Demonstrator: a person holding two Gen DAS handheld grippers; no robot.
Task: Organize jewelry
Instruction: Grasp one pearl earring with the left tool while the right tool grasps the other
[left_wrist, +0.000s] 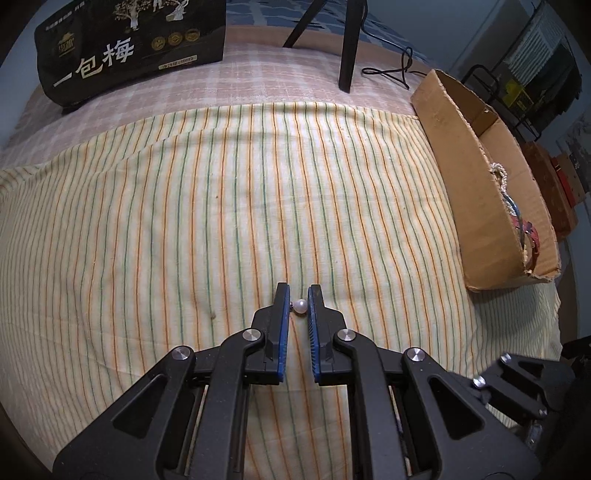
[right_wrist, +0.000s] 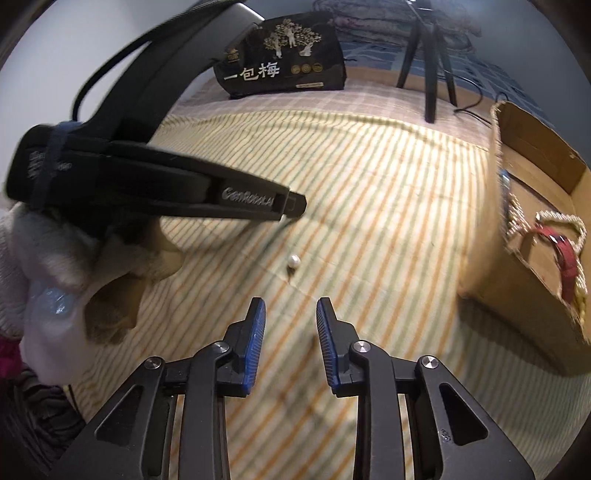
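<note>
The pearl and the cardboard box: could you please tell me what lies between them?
Only bare striped cloth separates the pearl from the cardboard box, clearest in the right wrist view.

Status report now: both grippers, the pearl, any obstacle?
Left gripper closed around pearl on striped cloth. Right gripper open, empty. Nothing blocking cardboard box.

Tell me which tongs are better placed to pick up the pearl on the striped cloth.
Probably right. The right tongs stand open with the pearl just ahead of their gap, and the cardboard box is on that side. The left tongs are nearly closed.
</note>
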